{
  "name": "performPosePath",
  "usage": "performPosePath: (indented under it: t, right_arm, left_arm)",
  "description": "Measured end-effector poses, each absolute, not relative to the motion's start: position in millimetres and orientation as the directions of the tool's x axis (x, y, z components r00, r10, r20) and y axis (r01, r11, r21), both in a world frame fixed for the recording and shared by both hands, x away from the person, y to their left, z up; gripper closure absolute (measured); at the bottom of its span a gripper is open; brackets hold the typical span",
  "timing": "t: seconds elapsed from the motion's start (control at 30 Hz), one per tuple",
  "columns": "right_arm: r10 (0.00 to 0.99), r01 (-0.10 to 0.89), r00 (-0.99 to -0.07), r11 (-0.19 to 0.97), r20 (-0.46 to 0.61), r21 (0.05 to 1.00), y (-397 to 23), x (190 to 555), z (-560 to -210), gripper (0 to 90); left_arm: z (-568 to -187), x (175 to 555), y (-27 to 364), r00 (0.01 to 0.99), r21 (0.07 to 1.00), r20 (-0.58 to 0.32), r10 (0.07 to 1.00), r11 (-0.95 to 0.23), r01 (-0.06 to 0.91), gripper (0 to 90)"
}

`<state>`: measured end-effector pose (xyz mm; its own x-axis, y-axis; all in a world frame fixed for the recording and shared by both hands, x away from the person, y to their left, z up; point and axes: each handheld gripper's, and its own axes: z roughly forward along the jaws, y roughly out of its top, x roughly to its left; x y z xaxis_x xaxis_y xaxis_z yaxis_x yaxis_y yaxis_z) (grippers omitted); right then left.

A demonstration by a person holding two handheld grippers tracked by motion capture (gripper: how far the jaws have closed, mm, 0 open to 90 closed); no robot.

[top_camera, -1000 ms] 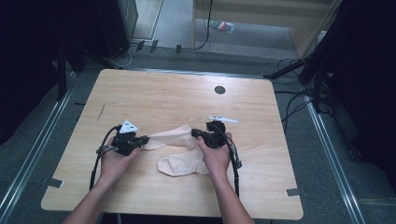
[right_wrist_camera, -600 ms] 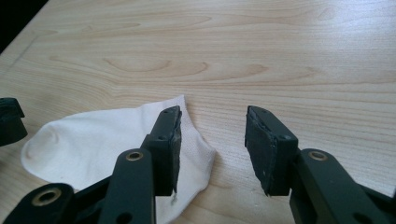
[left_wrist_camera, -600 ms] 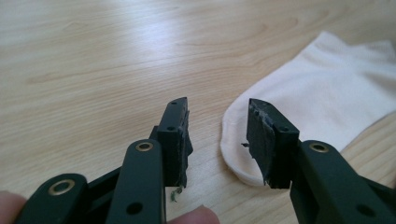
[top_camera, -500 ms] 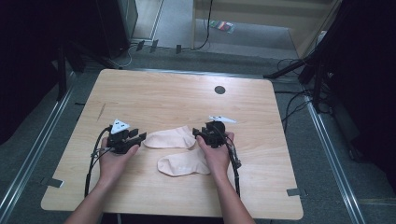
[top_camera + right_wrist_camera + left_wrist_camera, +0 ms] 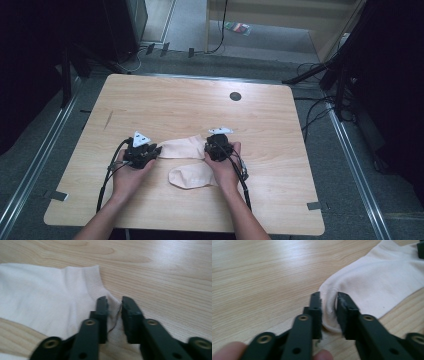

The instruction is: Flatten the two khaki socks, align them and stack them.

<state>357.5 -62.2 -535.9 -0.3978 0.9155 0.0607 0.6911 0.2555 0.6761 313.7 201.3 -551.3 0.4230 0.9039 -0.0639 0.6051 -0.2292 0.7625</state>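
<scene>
A pale pink sock (image 5: 181,148) lies flat across the middle of the wooden table (image 5: 190,105), stretched between my two grippers. My left gripper (image 5: 151,151) is shut on its rounded toe end; in the left gripper view the sock (image 5: 377,282) bunches up between the left gripper (image 5: 329,307) jaws. My right gripper (image 5: 211,148) is shut on the ribbed cuff corner, and the right gripper view shows the sock (image 5: 45,295) running left from the right gripper (image 5: 114,306). A second pale sock (image 5: 192,176) lies just in front, partly under the right hand.
A small dark round hole (image 5: 235,96) sits in the tabletop toward the far edge. Cables trail from both grippers toward the near edge. Black stands and cables (image 5: 320,115) crowd the floor to the right of the table.
The sock between the grippers has settled flatter on the table. Both hands have shifted only slightly and keep their hold.
</scene>
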Motion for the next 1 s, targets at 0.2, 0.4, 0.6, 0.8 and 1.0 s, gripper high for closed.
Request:
performPosePath:
  t: [0.2,0.4,0.6,0.8,1.0]
  right_arm:
    - [0.907,0.659,-0.408,0.212,0.106,0.722,-69,353,-529,88.4]
    - [0.891,0.627,-0.416,0.138,0.18,0.767,-88,339,-505,88.7]
    - [0.878,0.616,-0.419,0.086,0.233,0.783,-113,312,-493,88.7]
    - [0.87,0.625,-0.42,0.069,0.26,0.778,-137,285,-496,88.7]
    - [0.867,0.646,-0.423,0.087,0.261,0.759,-150,269,-502,88.7]
  left_arm:
    - [-546,308,200,0.451,0.776,-0.072,0.89,-0.234,0.586,89.2]
    - [-522,295,205,0.5,0.835,-0.138,0.855,-0.171,0.522,89.7]
    - [-506,276,205,0.593,0.859,-0.214,0.776,-0.14,0.493,89.6]
    - [-510,259,196,0.633,0.846,-0.23,0.739,-0.17,0.506,89.6]
    - [-516,244,183,0.667,0.823,-0.201,0.718,-0.245,0.512,89.6]
